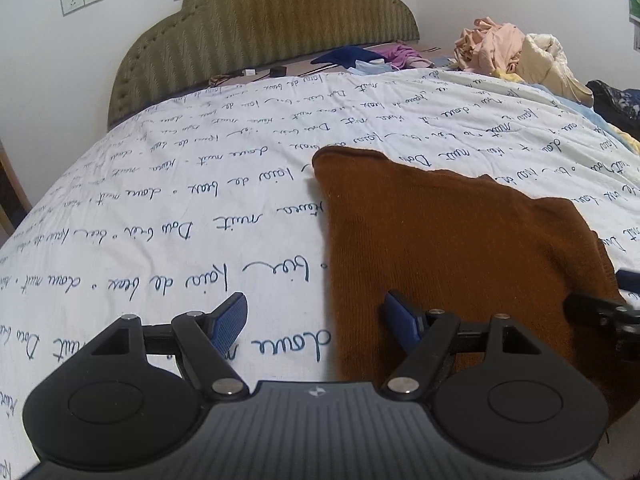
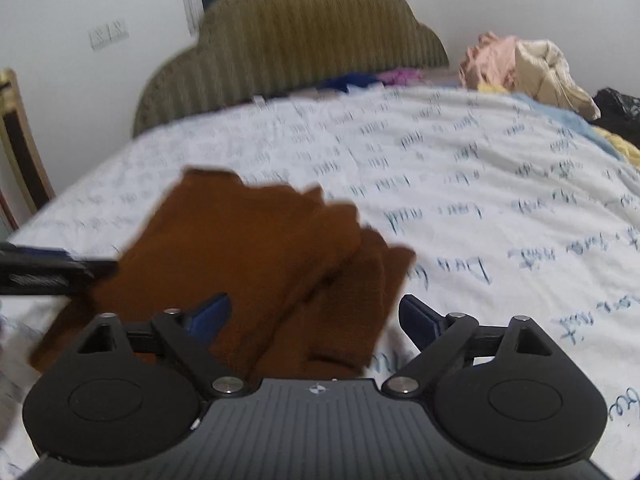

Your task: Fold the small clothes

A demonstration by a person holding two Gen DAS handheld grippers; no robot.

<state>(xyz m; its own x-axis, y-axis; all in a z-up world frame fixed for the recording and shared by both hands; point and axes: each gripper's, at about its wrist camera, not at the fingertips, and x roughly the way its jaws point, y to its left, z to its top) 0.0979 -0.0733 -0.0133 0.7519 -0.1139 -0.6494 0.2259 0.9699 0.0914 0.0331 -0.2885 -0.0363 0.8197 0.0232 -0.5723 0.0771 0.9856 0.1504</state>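
A brown knitted garment (image 1: 460, 248) lies partly folded on the white bed cover with blue script (image 1: 200, 200). My left gripper (image 1: 320, 320) is open and empty, straddling the garment's left edge; its right finger is over the fabric. In the right wrist view the same garment (image 2: 248, 248) shows in overlapping layers. My right gripper (image 2: 316, 320) is open and empty, low over the garment's near right part. That view is blurred. The right gripper's tip shows at the left wrist view's right edge (image 1: 592, 312), and the left gripper's tip at the right wrist view's left edge (image 2: 52, 268).
An olive padded headboard (image 1: 264, 40) stands at the far end. A heap of pink and cream clothes (image 1: 516, 52) lies at the far right, with dark items (image 1: 616, 100) beside it. Blue and purple clothes (image 1: 360, 58) lie by the headboard. A wooden frame (image 2: 20, 140) stands at the left.
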